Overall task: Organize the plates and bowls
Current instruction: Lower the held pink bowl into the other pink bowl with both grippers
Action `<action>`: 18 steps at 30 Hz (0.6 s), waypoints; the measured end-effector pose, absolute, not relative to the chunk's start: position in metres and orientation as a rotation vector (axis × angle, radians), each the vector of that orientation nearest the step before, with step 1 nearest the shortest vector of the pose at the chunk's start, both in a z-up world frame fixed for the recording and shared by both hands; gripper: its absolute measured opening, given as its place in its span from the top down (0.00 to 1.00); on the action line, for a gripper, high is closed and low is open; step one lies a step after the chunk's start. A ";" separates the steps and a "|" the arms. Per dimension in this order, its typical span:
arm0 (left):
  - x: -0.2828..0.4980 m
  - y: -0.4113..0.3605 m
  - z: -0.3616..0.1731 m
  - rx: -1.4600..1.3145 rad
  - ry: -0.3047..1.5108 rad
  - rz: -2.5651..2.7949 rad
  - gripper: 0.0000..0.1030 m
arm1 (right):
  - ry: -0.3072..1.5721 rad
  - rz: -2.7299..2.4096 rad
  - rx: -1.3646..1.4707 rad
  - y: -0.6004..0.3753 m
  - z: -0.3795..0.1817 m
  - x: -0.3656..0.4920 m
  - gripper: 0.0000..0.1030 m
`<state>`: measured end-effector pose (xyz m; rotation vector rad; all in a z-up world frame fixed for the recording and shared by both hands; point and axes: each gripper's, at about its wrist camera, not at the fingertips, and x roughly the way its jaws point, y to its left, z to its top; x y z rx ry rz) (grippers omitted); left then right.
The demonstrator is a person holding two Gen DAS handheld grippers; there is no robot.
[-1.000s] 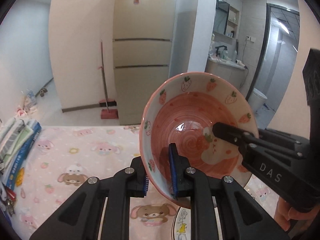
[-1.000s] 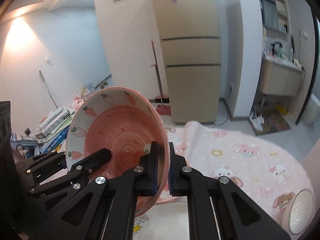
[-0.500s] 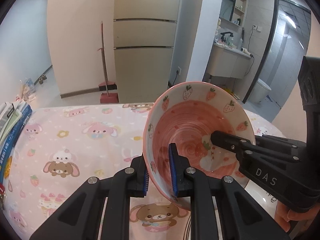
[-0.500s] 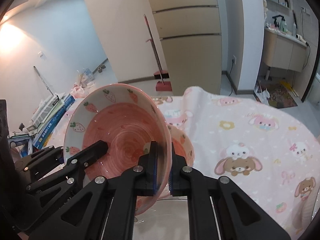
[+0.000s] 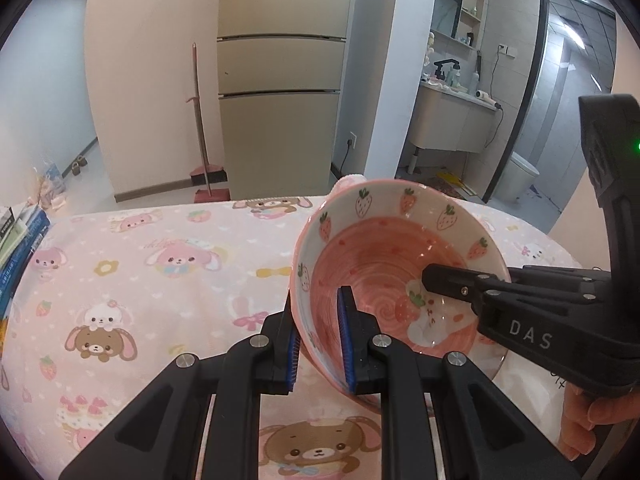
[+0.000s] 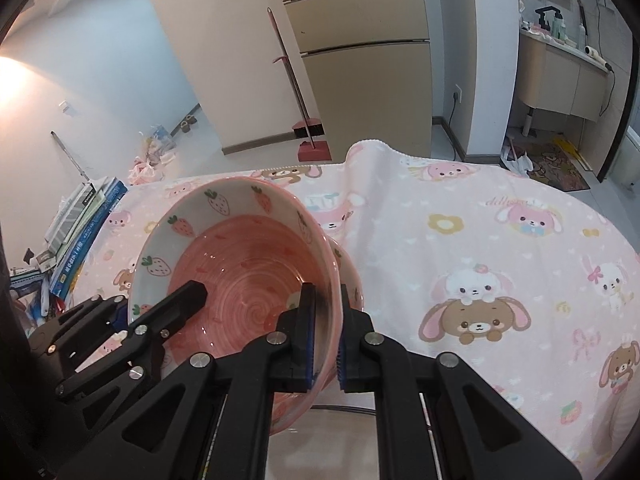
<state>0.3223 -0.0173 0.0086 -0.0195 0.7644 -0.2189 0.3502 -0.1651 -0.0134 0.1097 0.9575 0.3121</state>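
Left wrist view: my left gripper (image 5: 318,338) fingers pinch the strawberry bowl's (image 5: 384,252) near rim; my right gripper (image 6: 324,330) pinches the opposite rim. I see it tilted above a plate (image 6: 344,440), beyond it the pink cloth-covered desk (image 6: 500,248).

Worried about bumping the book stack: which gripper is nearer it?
Left. The left gripper clamps the bowl rim on the side toward the book stack; the right gripper clamps the opposite rim.
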 end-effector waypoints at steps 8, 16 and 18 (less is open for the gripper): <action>0.323 -0.021 0.005 0.017 0.778 -0.186 0.82 | 0.957 0.296 0.070 -0.161 -0.017 0.351 0.91; 0.325 -0.019 0.003 0.035 0.802 -0.145 0.82 | 0.950 0.297 -0.027 -0.147 -0.015 0.346 0.82; 0.324 -0.020 0.006 0.039 0.793 -0.144 0.82 | 0.951 0.294 -0.035 -0.146 -0.015 0.346 0.81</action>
